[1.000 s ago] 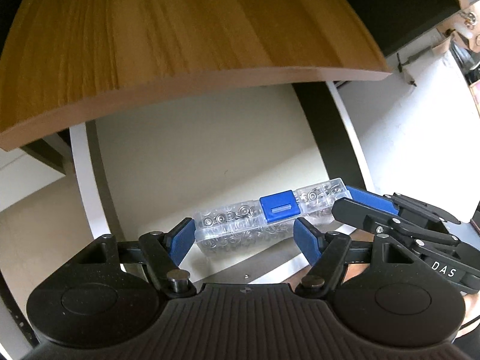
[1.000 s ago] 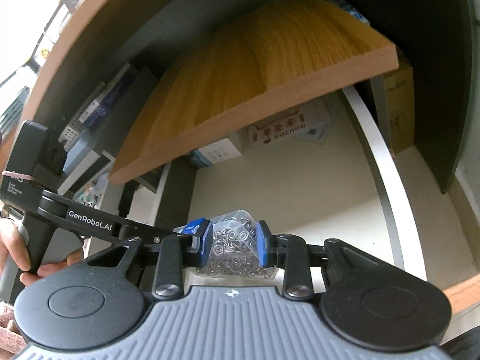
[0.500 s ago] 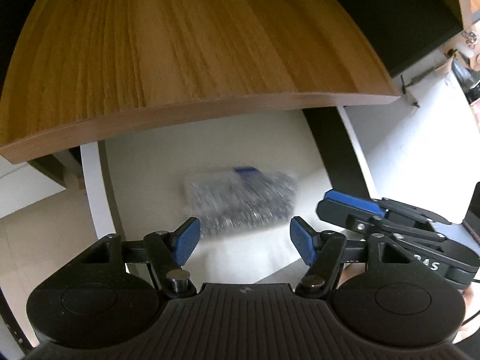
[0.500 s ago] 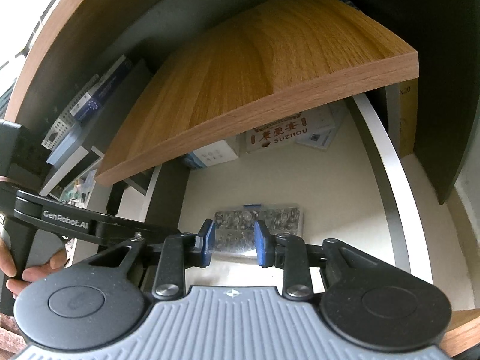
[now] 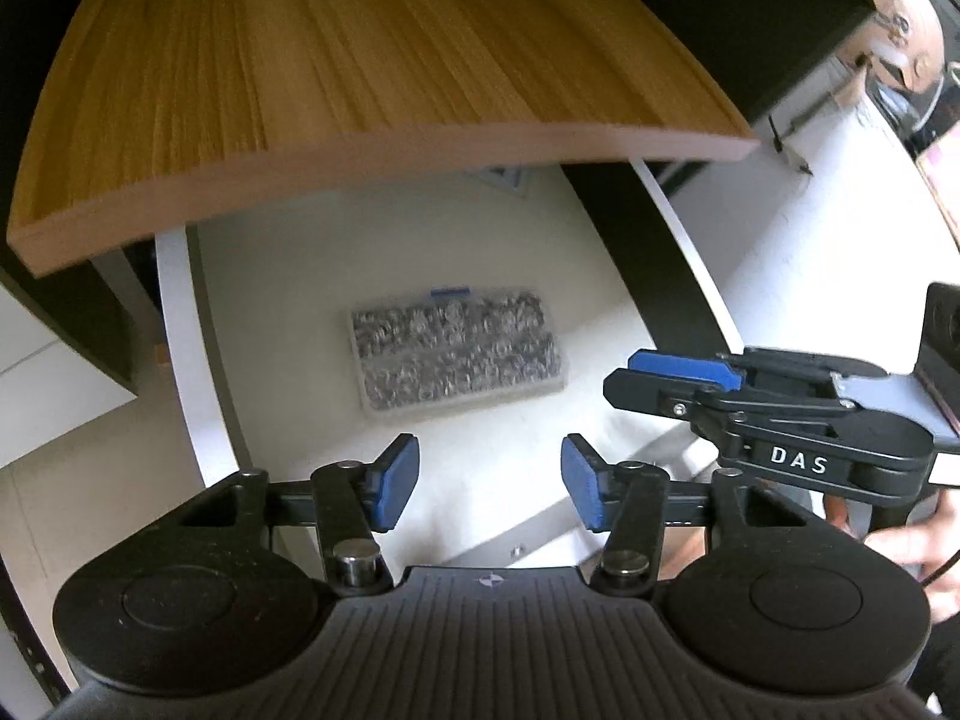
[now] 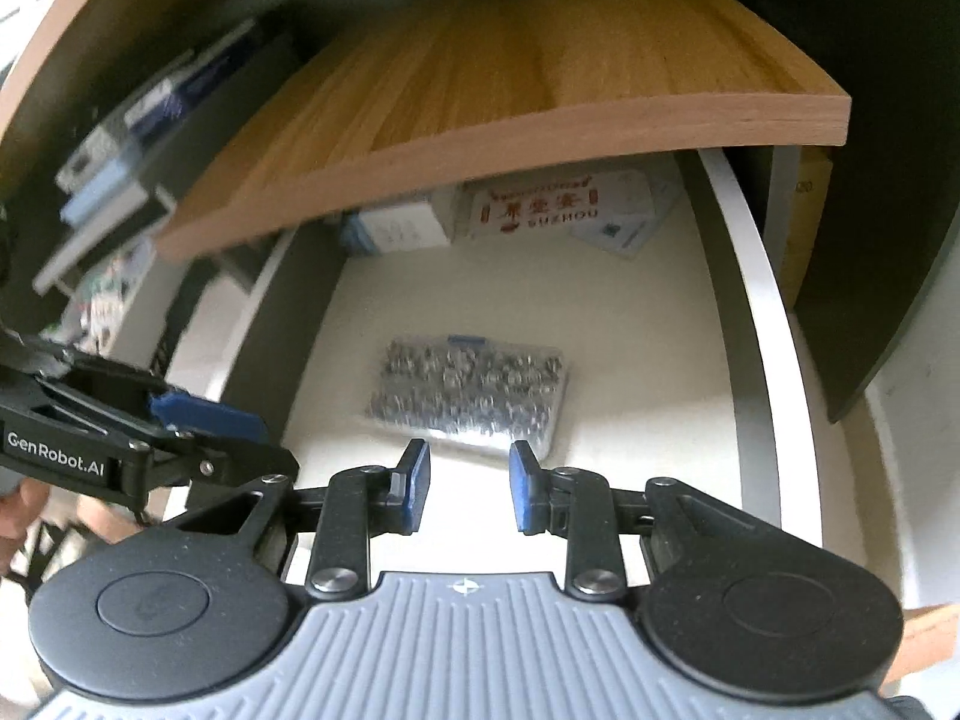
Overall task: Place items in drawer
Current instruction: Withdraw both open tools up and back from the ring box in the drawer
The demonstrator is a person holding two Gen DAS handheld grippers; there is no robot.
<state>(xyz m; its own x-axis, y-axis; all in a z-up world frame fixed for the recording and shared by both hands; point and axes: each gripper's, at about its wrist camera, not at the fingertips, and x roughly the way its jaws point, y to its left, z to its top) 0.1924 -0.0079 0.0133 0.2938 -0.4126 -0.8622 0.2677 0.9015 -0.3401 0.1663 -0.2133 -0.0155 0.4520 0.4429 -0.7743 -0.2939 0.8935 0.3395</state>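
Note:
A clear plastic box of small metal rings [image 5: 456, 357] [image 6: 471, 399] lies flat on the pale floor of the open drawer [image 5: 186, 360] [image 6: 762, 360], beneath a wooden shelf [image 5: 360, 90]. My left gripper [image 5: 489, 486] hovers above the drawer's front. Its jaws are closing, with nothing between the blue pads. My right gripper [image 6: 468, 489] hangs just short of the box, its jaws drawn close with a narrow gap and nothing in it. Each gripper shows in the other's view: the right [image 5: 678, 369] and the left [image 6: 204, 414].
At the back of the drawer, under the shelf [image 6: 540, 90], sit a box with red lettering [image 6: 540, 210] and a white and blue box [image 6: 396, 231]. Books or cases [image 6: 120, 150] are stacked at the left. A hand [image 5: 906, 540] holds the right gripper's handle.
A second ago the right gripper held the box between the left jaws. It now lies flat on the drawer floor. Both grippers have drawn back and the left jaws have narrowed.

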